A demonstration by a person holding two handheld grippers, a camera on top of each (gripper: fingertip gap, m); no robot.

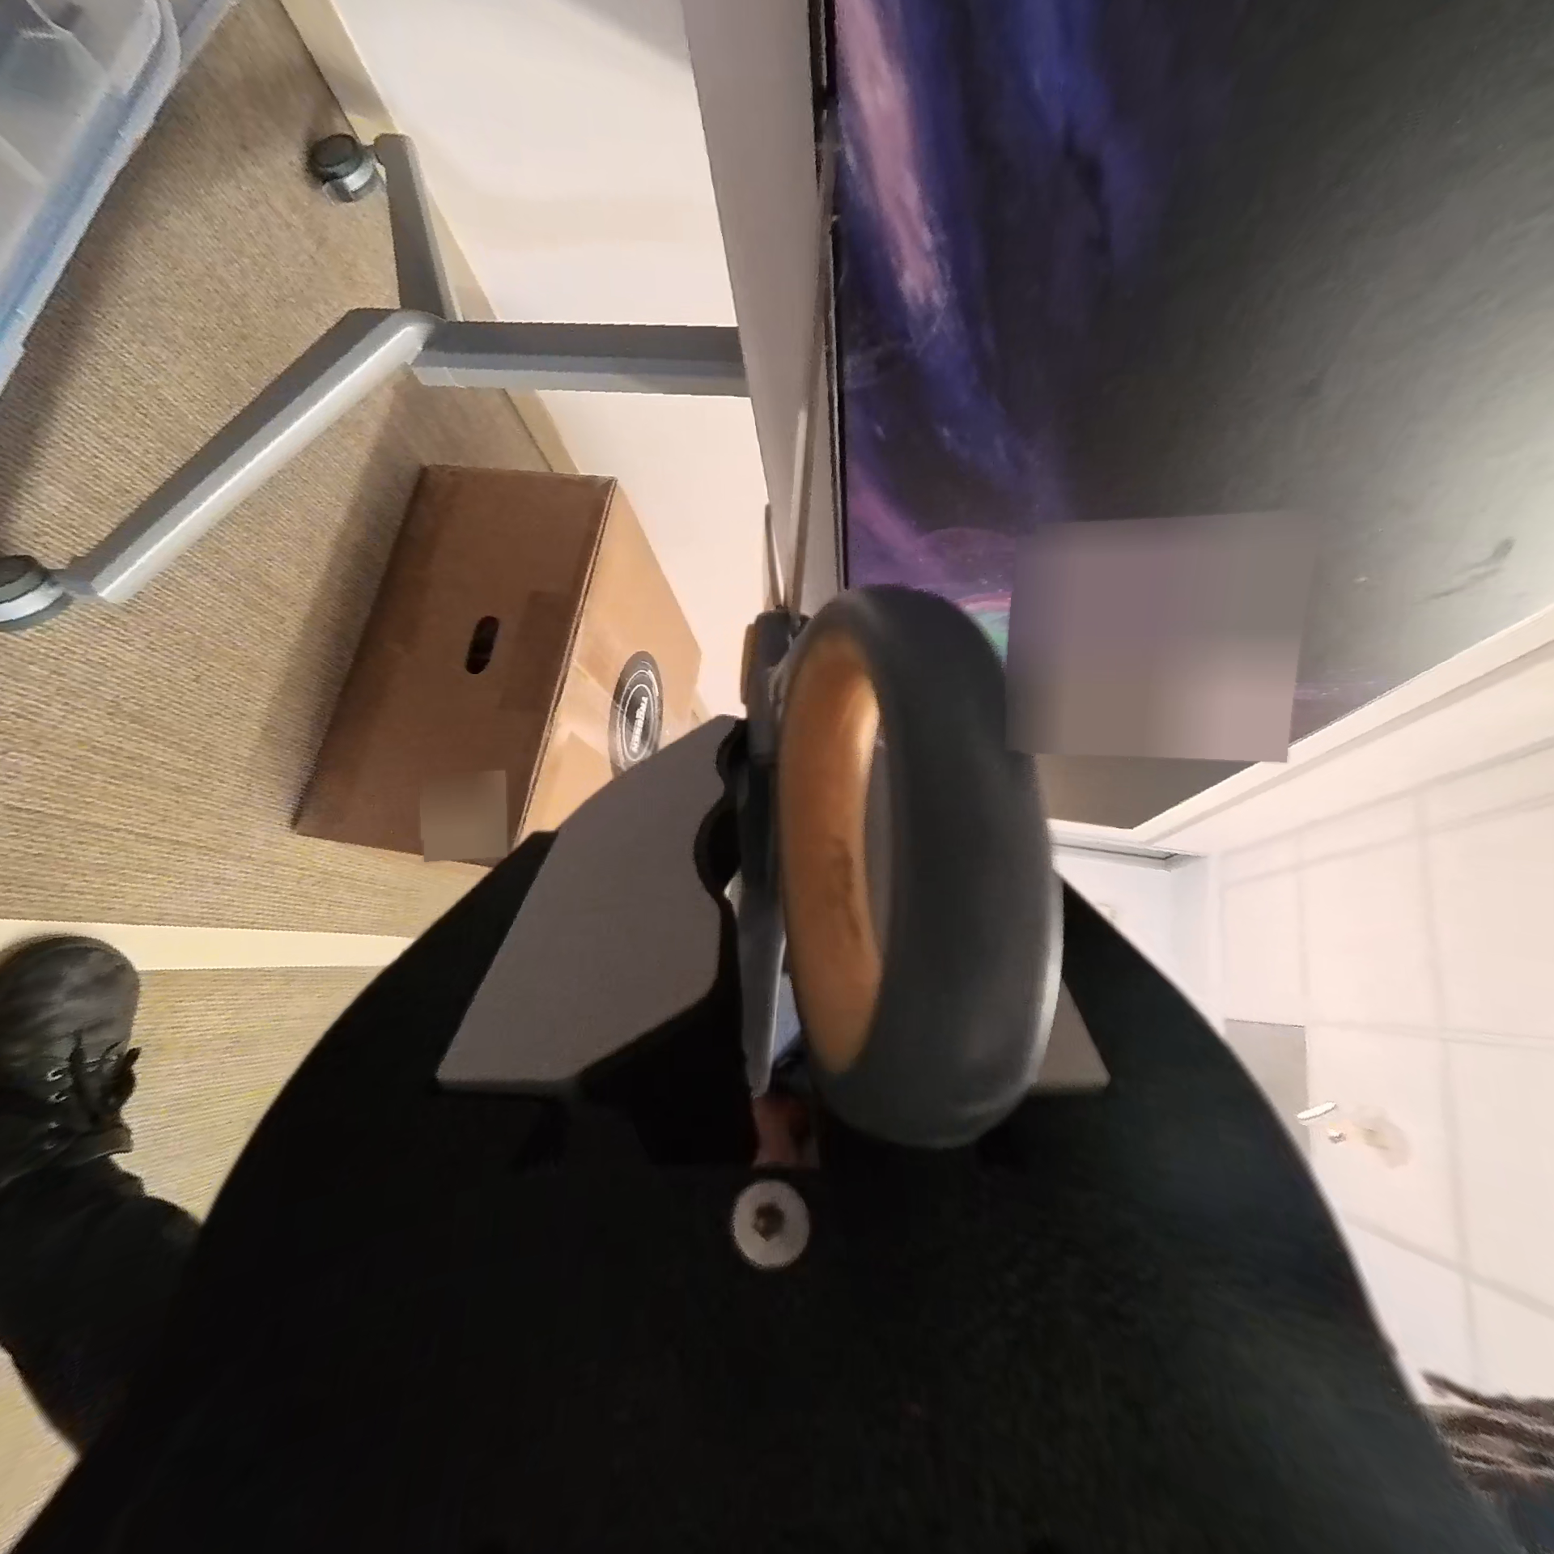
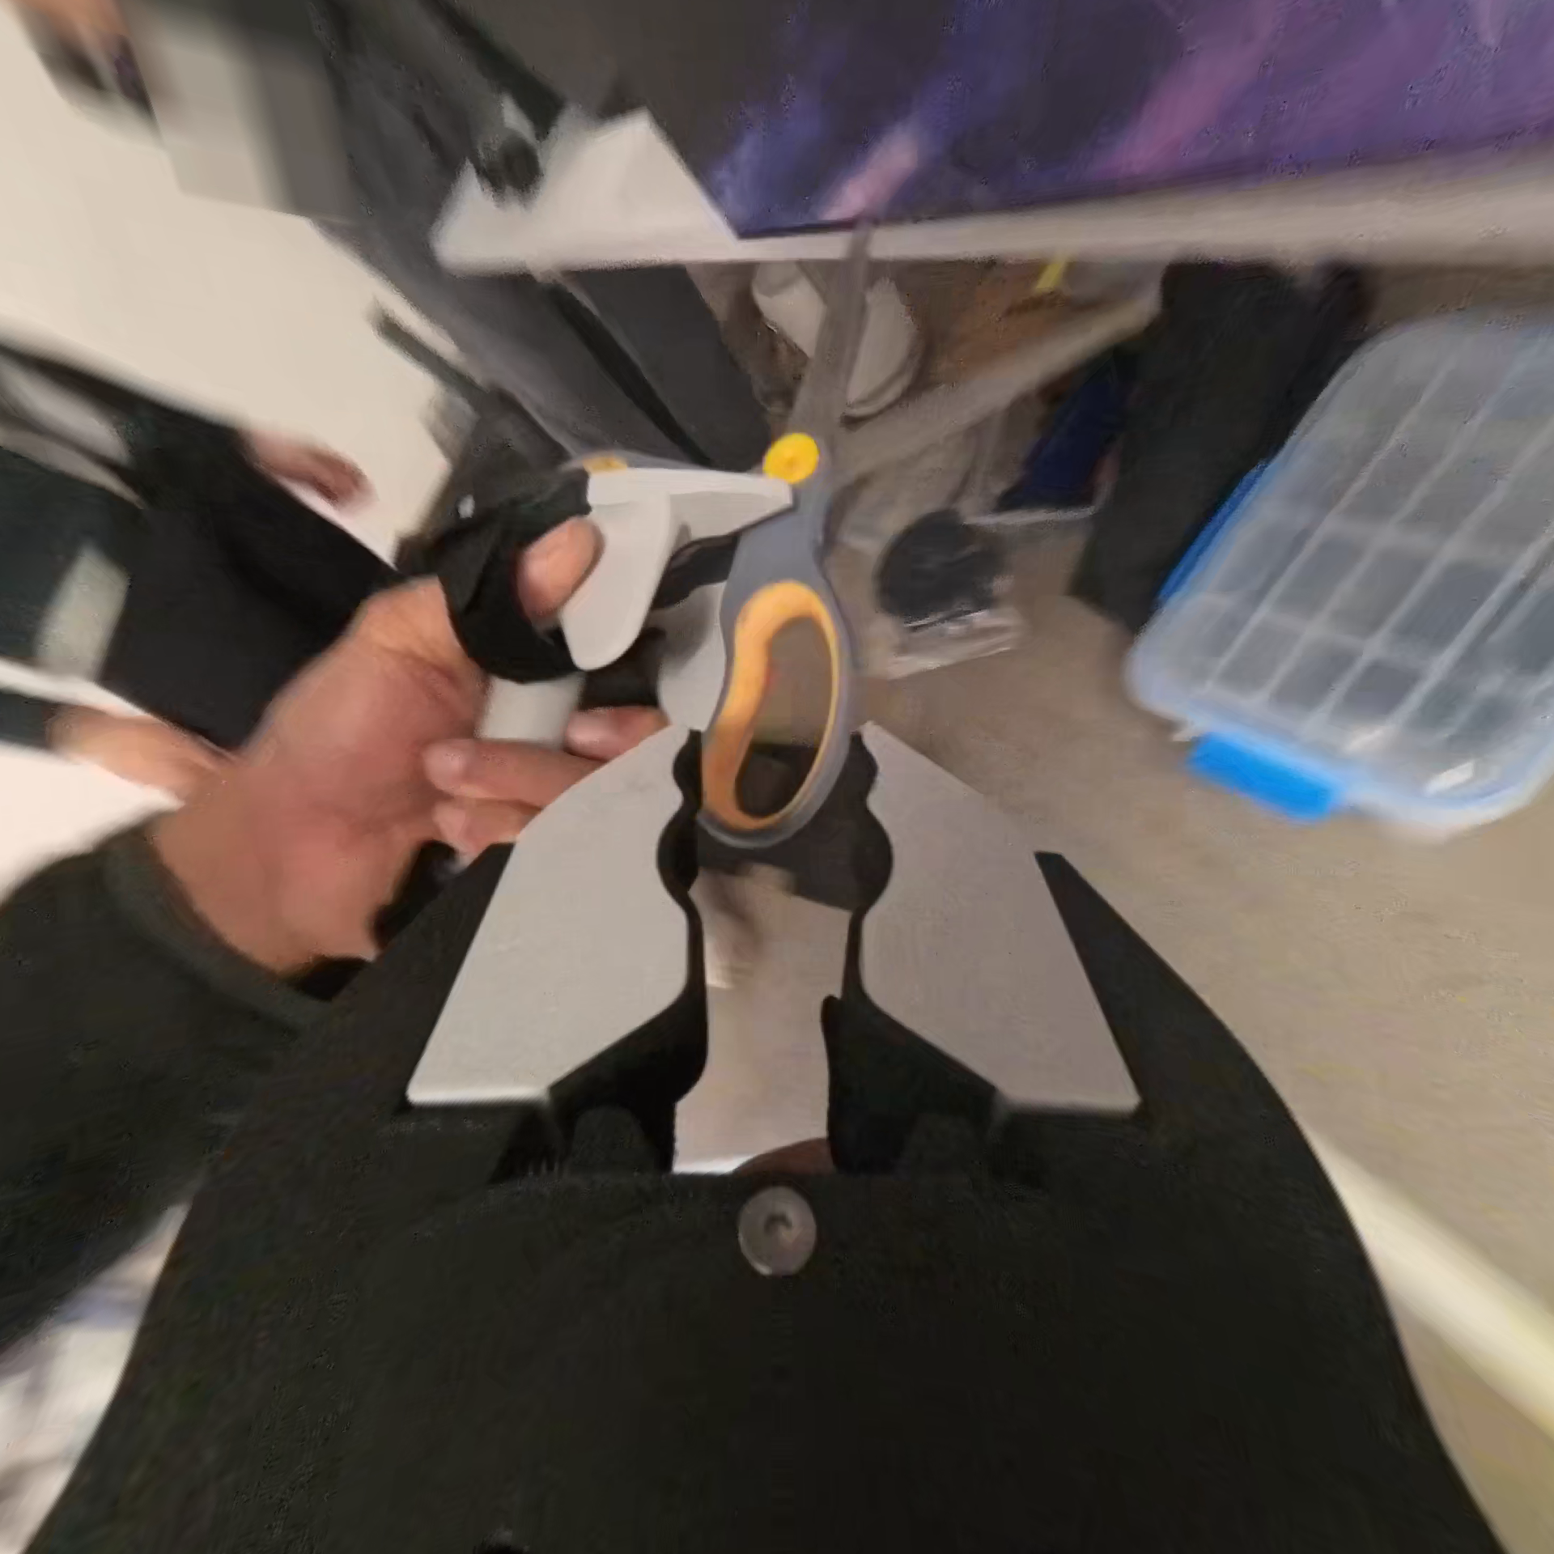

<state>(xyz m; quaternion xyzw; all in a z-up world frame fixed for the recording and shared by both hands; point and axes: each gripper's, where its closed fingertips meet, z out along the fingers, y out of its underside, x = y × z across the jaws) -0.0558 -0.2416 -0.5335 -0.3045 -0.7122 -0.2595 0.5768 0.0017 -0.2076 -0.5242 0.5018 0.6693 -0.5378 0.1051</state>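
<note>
A pair of scissors with grey handles lined in orange [image 1: 917, 866] is held between both grippers. My left gripper [image 1: 849, 757] is shut on one handle loop, which hides its right finger. The thin blades [image 1: 799, 504] run along the edge of a table with a purple space-patterned mat [image 1: 1093, 252]. In the blurred right wrist view, my right gripper [image 2: 774, 757] is shut on the other handle loop [image 2: 782, 732]. Above it are a yellow pivot [image 2: 790, 458] and the blades [image 2: 841, 336]. A person's hand [image 2: 336, 757] holds the left gripper [image 2: 664, 513] beside it.
A cardboard box [image 1: 504, 656] lies on the beige carpet by grey table legs with feet [image 1: 252, 471]. A clear plastic bin with blue latches [image 2: 1379, 572] sits on the floor. A black shoe [image 1: 59, 1034] is at the left. White cabinet doors [image 1: 1387, 1009] are at the right.
</note>
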